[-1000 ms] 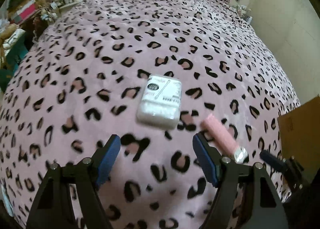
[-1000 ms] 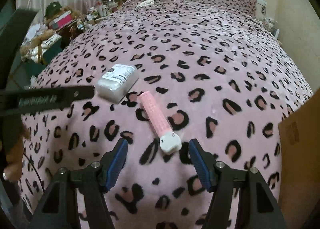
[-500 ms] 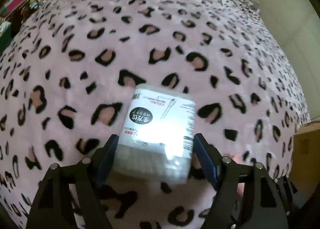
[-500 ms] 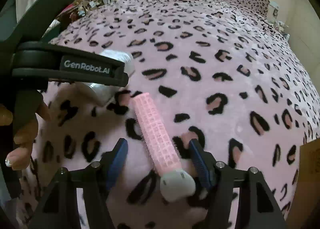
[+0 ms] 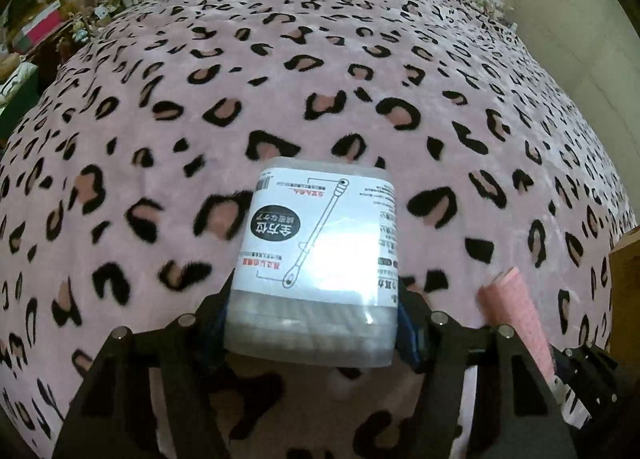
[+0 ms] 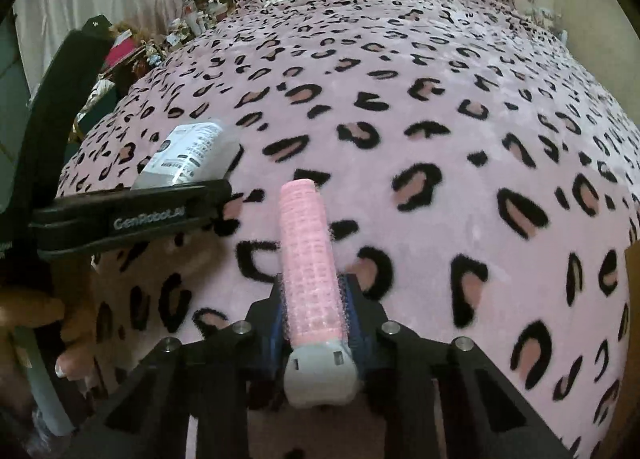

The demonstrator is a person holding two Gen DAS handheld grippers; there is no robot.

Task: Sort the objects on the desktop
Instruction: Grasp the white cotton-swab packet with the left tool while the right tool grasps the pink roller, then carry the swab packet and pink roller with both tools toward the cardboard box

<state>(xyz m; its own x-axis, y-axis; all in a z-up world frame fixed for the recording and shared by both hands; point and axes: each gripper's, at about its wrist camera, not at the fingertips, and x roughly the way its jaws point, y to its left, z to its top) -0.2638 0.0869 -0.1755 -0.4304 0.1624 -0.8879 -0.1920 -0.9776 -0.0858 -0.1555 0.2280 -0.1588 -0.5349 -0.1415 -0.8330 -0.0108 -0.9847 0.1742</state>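
Lowered since a second ago onto box [image 5: 316, 259] and roller [image 6: 310, 279]. Left gripper [image 5: 314, 323] jaws closing, box between pads. Right gripper [image 6: 312, 319] clamped on roller, over blanket [image 6: 440, 139].

i've dropped both grippers lower, right gripper [image 6: 314, 315] now clamped on the pink roller [image 6: 310, 271], left gripper [image 5: 312, 323] closing around the swab box [image 5: 320, 243]

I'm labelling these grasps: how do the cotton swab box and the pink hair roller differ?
The cotton swab box is a wide, clear, rounded-corner block with a printed label; the pink hair roller is a slim cylinder with a grey cap. The box sits between the left gripper as its jaws close; the right gripper is already shut on the roller. Both are over the leopard-print blanket.
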